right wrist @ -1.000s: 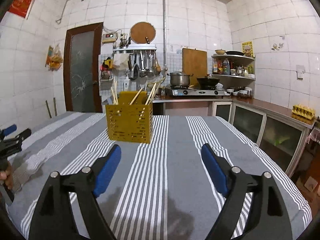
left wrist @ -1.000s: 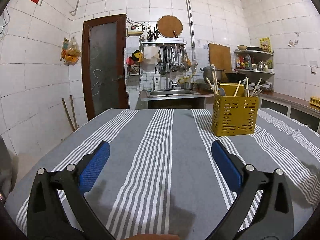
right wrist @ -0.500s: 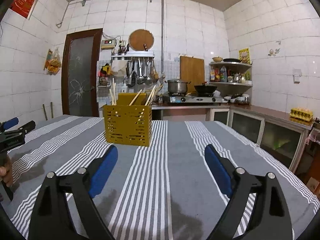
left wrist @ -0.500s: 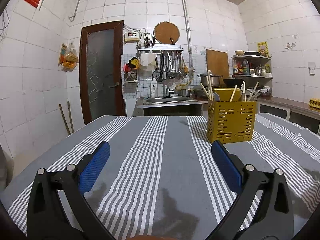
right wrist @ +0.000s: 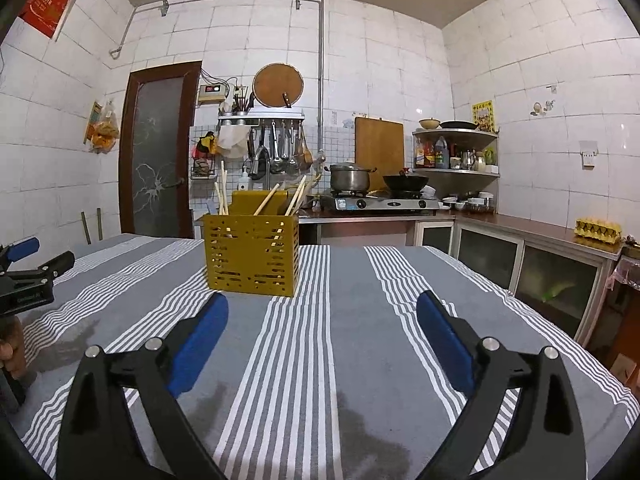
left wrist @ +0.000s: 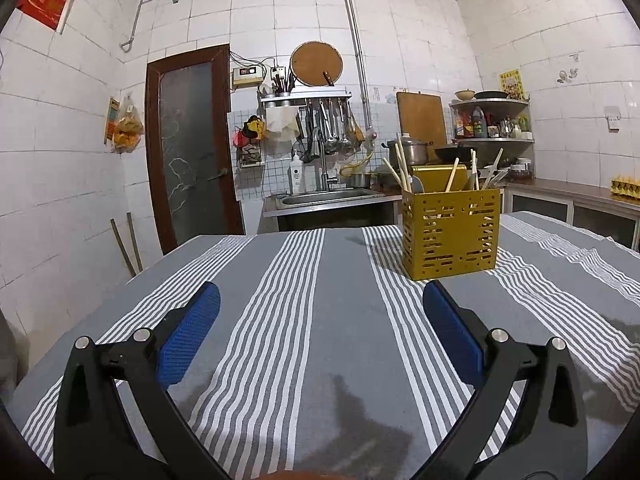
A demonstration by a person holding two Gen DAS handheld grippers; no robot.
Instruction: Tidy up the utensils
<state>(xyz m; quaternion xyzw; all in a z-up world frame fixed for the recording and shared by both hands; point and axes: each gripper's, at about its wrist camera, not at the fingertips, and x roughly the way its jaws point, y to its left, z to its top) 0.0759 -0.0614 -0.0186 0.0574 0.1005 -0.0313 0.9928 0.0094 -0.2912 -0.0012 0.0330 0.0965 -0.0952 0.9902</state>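
A yellow perforated utensil holder [left wrist: 450, 234] stands upright on the striped tablecloth [left wrist: 320, 340], with several wooden chopsticks [left wrist: 402, 164] leaning out of its top. My left gripper [left wrist: 320, 288] is open over bare cloth, the holder ahead and to its right. In the right wrist view the holder [right wrist: 252, 256] with its chopsticks [right wrist: 266, 200] sits ahead and slightly left of my right gripper [right wrist: 322, 298], whose jaws are opening with nothing between them. The left gripper [right wrist: 48, 251] shows at that view's left edge, held by a hand.
A sink counter [left wrist: 332, 200] with hanging ladles lies beyond the table's far edge. A stove [right wrist: 376, 202] with a pot and wok, corner shelves and low cabinets [right wrist: 520, 256] run along the right. A brown door [left wrist: 192, 148] is at the left.
The right gripper's jaws have spread wider. Both views have levelled a little, showing more wall and less table. The holder has not moved.
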